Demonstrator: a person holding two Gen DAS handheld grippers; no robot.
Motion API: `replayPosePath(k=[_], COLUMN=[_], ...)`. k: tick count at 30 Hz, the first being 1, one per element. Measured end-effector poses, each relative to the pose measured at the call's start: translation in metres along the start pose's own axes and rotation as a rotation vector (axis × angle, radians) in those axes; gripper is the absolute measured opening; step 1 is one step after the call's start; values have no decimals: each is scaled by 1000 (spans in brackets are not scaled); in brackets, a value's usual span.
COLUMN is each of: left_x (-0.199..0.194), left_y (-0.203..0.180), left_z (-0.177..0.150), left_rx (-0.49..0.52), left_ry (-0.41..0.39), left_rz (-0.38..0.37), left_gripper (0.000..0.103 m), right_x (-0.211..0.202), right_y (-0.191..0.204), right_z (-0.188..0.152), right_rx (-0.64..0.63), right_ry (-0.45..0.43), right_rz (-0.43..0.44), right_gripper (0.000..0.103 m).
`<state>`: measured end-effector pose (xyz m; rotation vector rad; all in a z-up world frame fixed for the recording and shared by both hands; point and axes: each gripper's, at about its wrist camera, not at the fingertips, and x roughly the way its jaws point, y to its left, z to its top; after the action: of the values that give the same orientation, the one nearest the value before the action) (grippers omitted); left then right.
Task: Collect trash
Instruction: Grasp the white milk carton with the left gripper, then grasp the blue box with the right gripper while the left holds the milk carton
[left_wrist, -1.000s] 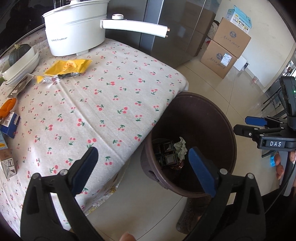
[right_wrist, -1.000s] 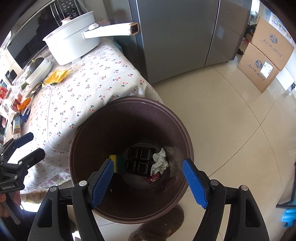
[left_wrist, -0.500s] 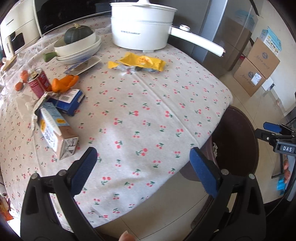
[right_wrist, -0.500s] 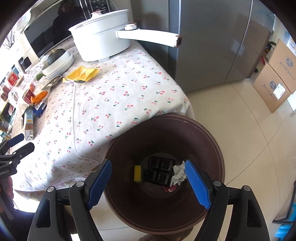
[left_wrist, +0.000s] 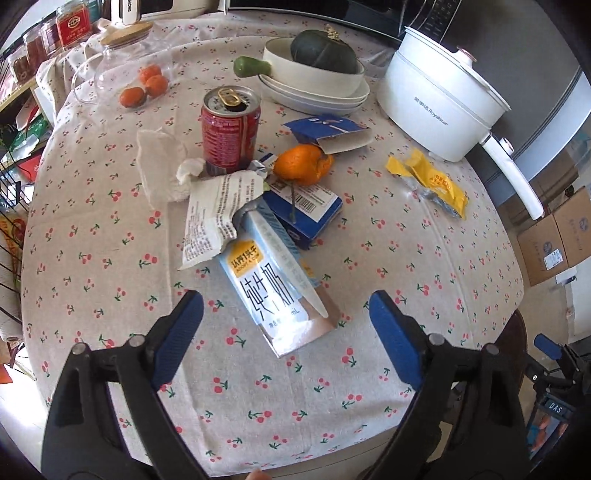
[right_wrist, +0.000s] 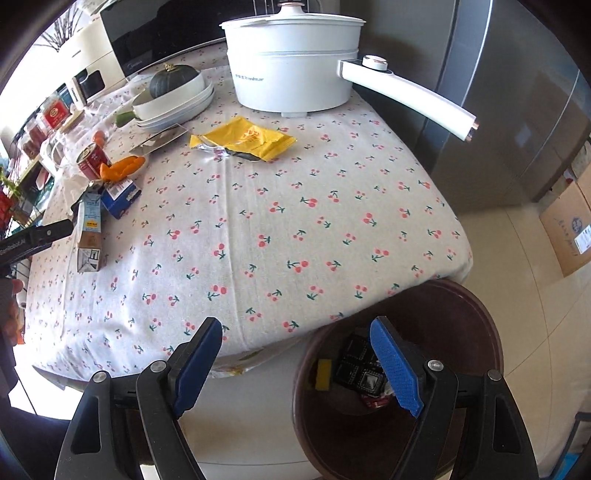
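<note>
My left gripper (left_wrist: 286, 332) is open and empty, hovering over the table with a lying milk carton (left_wrist: 275, 284) between and just beyond its fingertips. Behind the carton lie a torn paper wrapper (left_wrist: 216, 214), a blue box (left_wrist: 306, 208), orange peel (left_wrist: 303, 164), a red can (left_wrist: 231, 129), a crumpled tissue (left_wrist: 160, 166) and a yellow wrapper (left_wrist: 430, 182). My right gripper (right_wrist: 297, 360) is open and empty over the table's near edge, beside the brown trash bin (right_wrist: 476, 332), which holds several pieces of trash. The yellow wrapper (right_wrist: 245, 138) also shows in the right wrist view.
A white pot (left_wrist: 443, 99) with a long handle stands at the back right. Stacked bowls (left_wrist: 314, 86) hold a dark squash. A glass jar (left_wrist: 110, 70) and small oranges (left_wrist: 147, 83) sit at the back left. Cardboard boxes (right_wrist: 569, 225) stand on the floor.
My left gripper has swung from over the bin to over the table, toward the milk carton. My right gripper has drawn back from above the bin to the table's edge. Both stay open.
</note>
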<state>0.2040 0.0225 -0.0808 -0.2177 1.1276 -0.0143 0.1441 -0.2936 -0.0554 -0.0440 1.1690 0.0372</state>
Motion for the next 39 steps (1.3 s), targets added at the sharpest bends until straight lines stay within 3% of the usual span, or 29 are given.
replayPosePath(k=[4, 11, 19, 27, 34, 39], left_x=[24, 38, 6, -56, -92, -93], left_y=[8, 15, 14, 39, 86, 114], left_z=[3, 6, -1, -17, -26, -24], left_rx=[-78, -153, -74, 16, 0, -37], left_ry=[60, 70, 41, -57, -169, -183], left_rz=[-31, -46, -112, -170, -114, -81], left_gripper=[71, 64, 53, 51, 51, 51], right_x=[9, 15, 16, 24, 40, 63], right_y=[9, 13, 18, 56, 120, 168], right_z=[5, 5, 8, 24, 45, 66], right_rx=[-1, -9, -2, -15, -114, -236], right_ry=[12, 28, 28, 13, 11, -23], right_rz=[-5, -21, -28, 8, 64, 83], right_gripper=[84, 84, 84, 84, 84, 84])
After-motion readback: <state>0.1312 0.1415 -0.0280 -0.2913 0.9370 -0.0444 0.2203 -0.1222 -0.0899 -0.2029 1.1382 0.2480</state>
